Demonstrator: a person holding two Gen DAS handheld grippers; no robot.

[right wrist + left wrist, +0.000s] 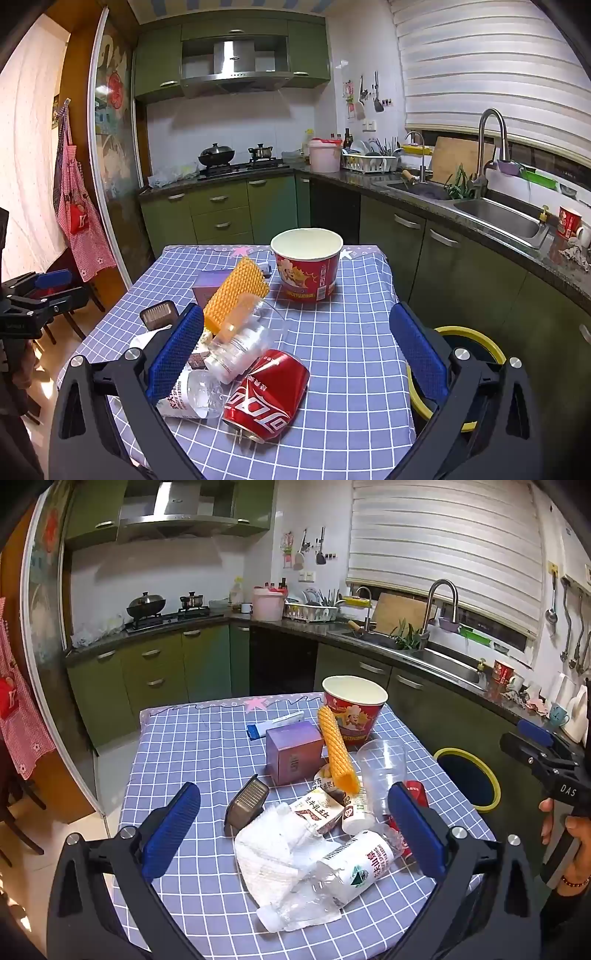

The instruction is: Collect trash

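Trash lies on a blue checked tablecloth (192, 746). In the left wrist view my left gripper (295, 834) is open above a crushed clear water bottle (332, 882), a crumpled white tissue (269, 853), a milk carton (317, 810) and a dark ribbed box (247, 803). Behind stand a purple box (293, 753), an orange foam net (338, 751), a clear plastic cup (382, 771) and a red paper bucket (352, 709). In the right wrist view my right gripper (295, 350) is open over a crushed red cola can (269, 395). The yellow-rimmed bin (476, 343) stands right of the table.
Green kitchen cabinets, a stove with pots (236, 155) and a sink with tap (495, 218) line the back and right. A red apron (79, 214) hangs at the left. The bin also shows in the left wrist view (469, 779), near the right gripper (539, 757).
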